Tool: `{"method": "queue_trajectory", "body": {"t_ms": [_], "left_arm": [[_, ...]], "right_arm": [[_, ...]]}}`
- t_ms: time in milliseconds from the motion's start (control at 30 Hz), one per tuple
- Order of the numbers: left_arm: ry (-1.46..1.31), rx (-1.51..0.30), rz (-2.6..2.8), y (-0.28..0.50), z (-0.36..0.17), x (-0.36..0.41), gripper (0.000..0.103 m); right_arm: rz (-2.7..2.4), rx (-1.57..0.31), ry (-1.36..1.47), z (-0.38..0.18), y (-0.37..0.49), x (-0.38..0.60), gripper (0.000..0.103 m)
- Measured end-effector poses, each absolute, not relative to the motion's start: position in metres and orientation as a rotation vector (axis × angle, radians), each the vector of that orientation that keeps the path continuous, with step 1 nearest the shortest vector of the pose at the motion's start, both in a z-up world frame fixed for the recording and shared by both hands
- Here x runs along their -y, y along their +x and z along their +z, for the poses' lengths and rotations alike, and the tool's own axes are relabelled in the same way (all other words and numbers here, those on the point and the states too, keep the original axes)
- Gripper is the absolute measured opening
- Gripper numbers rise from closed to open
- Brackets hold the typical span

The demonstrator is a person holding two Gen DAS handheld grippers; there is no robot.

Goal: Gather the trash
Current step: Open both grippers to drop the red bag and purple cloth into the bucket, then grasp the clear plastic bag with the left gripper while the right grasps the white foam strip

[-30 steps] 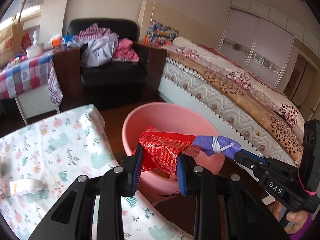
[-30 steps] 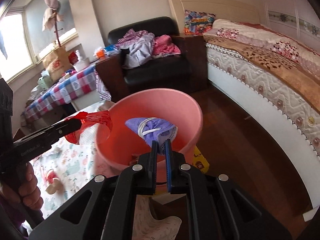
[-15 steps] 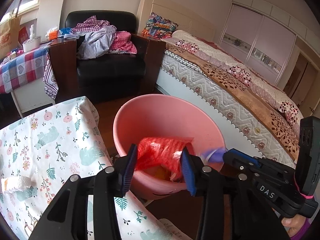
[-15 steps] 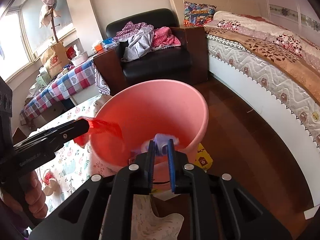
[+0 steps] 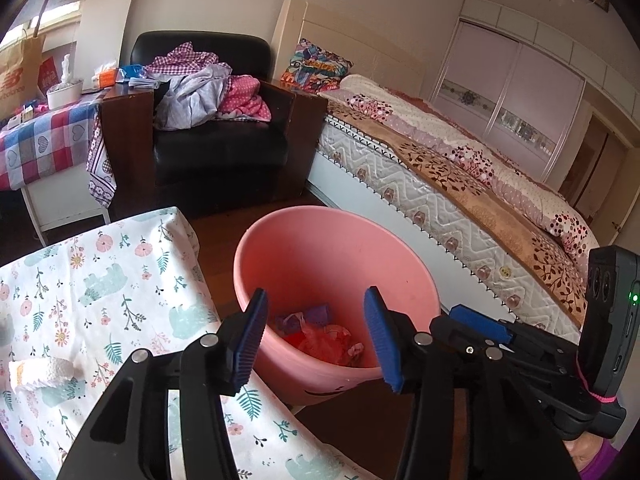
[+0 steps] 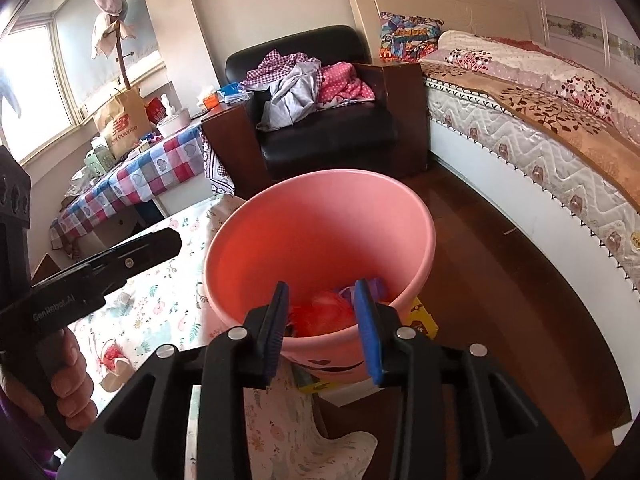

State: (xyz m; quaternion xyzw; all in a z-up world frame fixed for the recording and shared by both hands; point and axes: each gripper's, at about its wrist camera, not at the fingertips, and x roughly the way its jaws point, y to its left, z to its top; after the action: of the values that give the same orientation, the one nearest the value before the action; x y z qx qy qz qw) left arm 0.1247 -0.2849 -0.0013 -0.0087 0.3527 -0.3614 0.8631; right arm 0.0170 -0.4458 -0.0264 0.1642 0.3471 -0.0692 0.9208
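Trash (image 5: 324,338) lies in bin (image 5: 336,240); both claws (image 5: 316,338) (image 6: 322,328) gape.

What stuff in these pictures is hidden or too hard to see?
- Bottom of the pink bucket: in the right wrist view, the right tool covers part of the red bag and purple mask.
- White wad on the flowery cloth: left wrist view, too blurred to identify.
- Yellow thing under the bucket: right wrist view, mostly hidden by it.
- Things on the checked table: too small.
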Motion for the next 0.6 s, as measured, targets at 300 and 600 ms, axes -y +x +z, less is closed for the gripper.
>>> {"method": "queue_trajectory", "body": {"t_ms": [300,600], "left_arm": [[-0.036,-0.665,-0.662,0.110,0.016,0.237,0.049],[-0.028,-0.631,-0.423,0.102,0.011,0.136,0.049]], "right_arm": [[-0.043,-0.696,0.291,-0.014,0.021,0.413,0.034],[0.109,-0.747,0.264,-0.019,0.041,0.358,0.034]]}}
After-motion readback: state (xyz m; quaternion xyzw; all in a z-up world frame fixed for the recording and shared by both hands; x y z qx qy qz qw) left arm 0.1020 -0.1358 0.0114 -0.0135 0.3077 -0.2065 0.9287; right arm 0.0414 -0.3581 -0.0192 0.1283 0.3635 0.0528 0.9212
